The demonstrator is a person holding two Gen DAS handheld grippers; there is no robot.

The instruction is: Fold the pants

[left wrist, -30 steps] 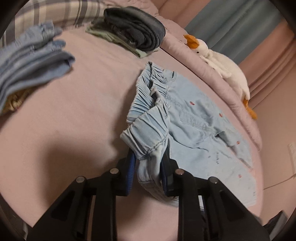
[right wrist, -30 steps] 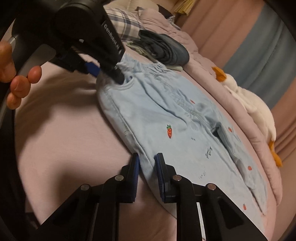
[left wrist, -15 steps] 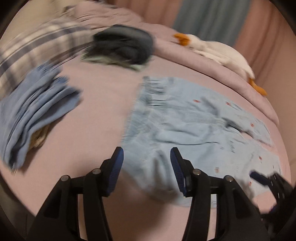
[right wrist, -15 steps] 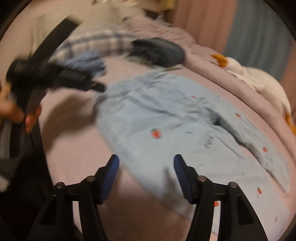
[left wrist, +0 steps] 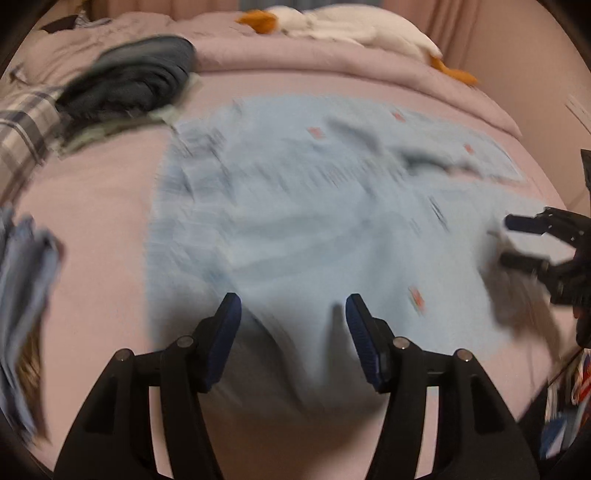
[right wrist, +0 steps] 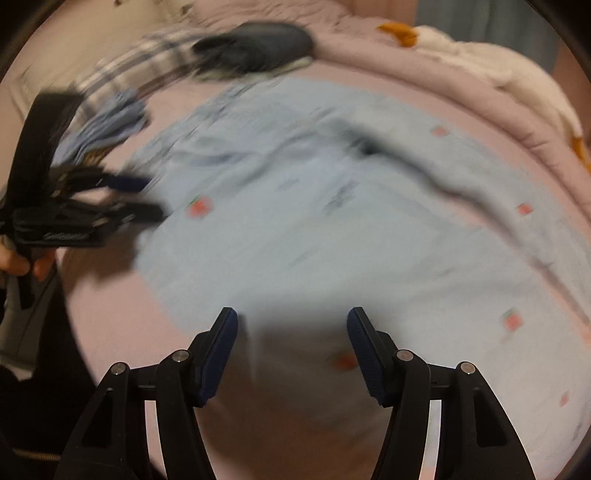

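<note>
Both views are smeared by motion blur, so fine detail on the cloth is hard to read. Light blue denim pants with small red prints [left wrist: 303,221] lie spread flat across the pink bed [left wrist: 96,206], and their gathered waistband sits at the end nearest the dark folded garment pile [left wrist: 136,81]; the legs run away from that pile and are cut off at the edge of the right wrist view. The prints show only as reddish smudges, their shape not readable.

Over the near edge of the pants, the left gripper [left wrist: 291,332] has its fingers spread wide with nothing between them. Its own shadow darkens the cloth below, hiding that hem. The right gripper [right wrist: 291,343] likewise has its fingers spread apart and empty above the pants, with a dark shadow under it.

Beyond the pants from the grippers, a white plush goose with an orange beak [left wrist: 351,22] lies on the rolled pink duvet, partly cropped. A plaid cloth [left wrist: 22,122] lies beside the dark pile, and a blurred stack of blue denim [left wrist: 22,295] is cut by the frame edge.
</note>
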